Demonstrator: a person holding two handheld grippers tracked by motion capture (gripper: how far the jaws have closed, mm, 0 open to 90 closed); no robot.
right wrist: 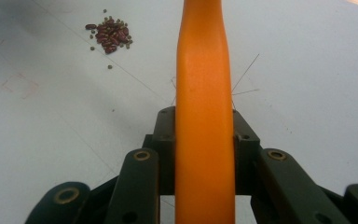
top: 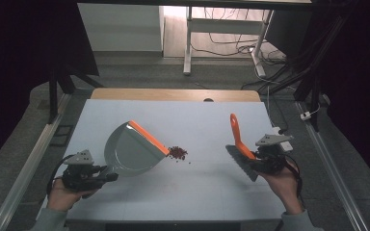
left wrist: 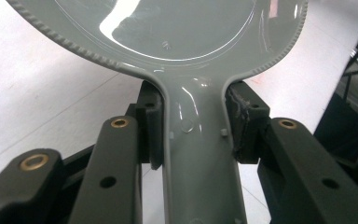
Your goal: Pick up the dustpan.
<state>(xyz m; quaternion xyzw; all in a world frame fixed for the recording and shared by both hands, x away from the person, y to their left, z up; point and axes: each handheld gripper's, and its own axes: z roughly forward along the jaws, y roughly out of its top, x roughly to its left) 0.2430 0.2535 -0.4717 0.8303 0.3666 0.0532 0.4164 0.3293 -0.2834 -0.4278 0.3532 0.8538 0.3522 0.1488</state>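
A grey dustpan [top: 132, 151] with an orange lip [top: 148, 137] lies on the white table [top: 139, 110], its mouth facing a small pile of dark red beans [top: 177, 152]. My left gripper [top: 107, 174] is shut on the dustpan handle [left wrist: 200, 140]; both pads press its sides in the left gripper view. My right gripper [top: 260, 156] is shut on a brush with an orange handle [top: 237, 134] and dark bristles [top: 241, 163], right of the beans. In the right gripper view the handle [right wrist: 204, 102] runs up between the jaws, and the beans [right wrist: 109, 33] lie at the upper left.
A few loose beans [top: 189, 161] lie scattered just right of the pile. A wooden strip [top: 173, 94] edges the table's far side. Metal rails [top: 29, 159] run along both sides, and desk legs with cables [top: 231, 38] stand on the floor beyond.
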